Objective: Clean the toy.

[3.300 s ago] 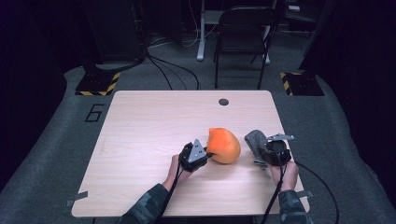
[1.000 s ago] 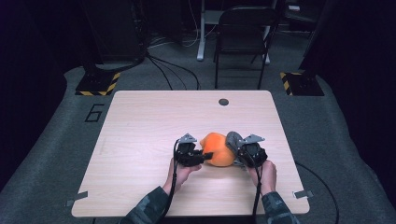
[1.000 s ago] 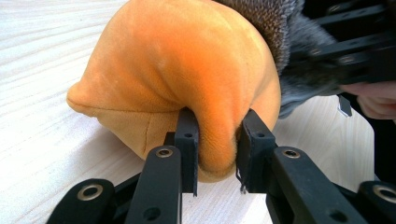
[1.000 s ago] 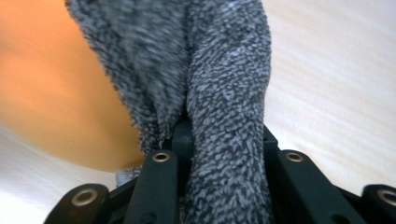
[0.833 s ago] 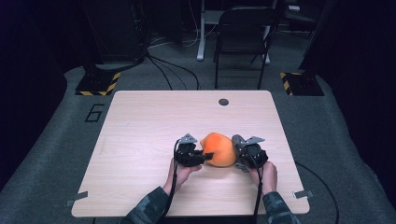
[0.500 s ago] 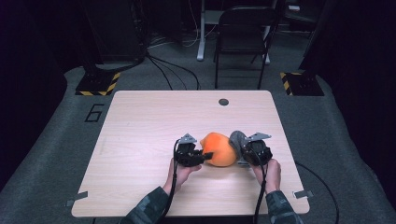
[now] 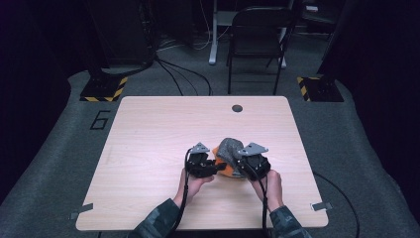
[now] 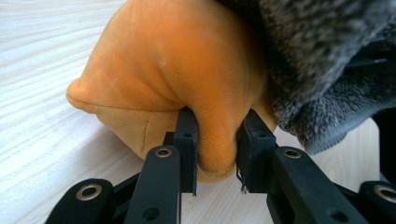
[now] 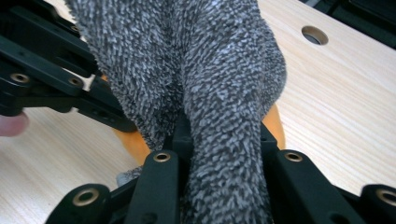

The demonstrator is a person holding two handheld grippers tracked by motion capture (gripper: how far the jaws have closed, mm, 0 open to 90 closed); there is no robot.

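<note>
A soft orange suede-like cloth [image 8: 187,70] lies bunched in a rounded lump on the surface [image 7: 148,148], right of centre and nearer the near edge than the far one. A fuzzy grey cloth [image 9: 210,84] is draped over its top and right side, touching it.

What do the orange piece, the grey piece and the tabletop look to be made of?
Orange piece: soft, suede-like matte cloth, likely microfibre; it puckers with a seam line where the left gripper pinches it.
Grey piece: fuzzy chenille-type fabric with speckled short pile, bunched in the right gripper.
Table: pale wood-grain top, probably laminate; smooth, faint sheen.
</note>
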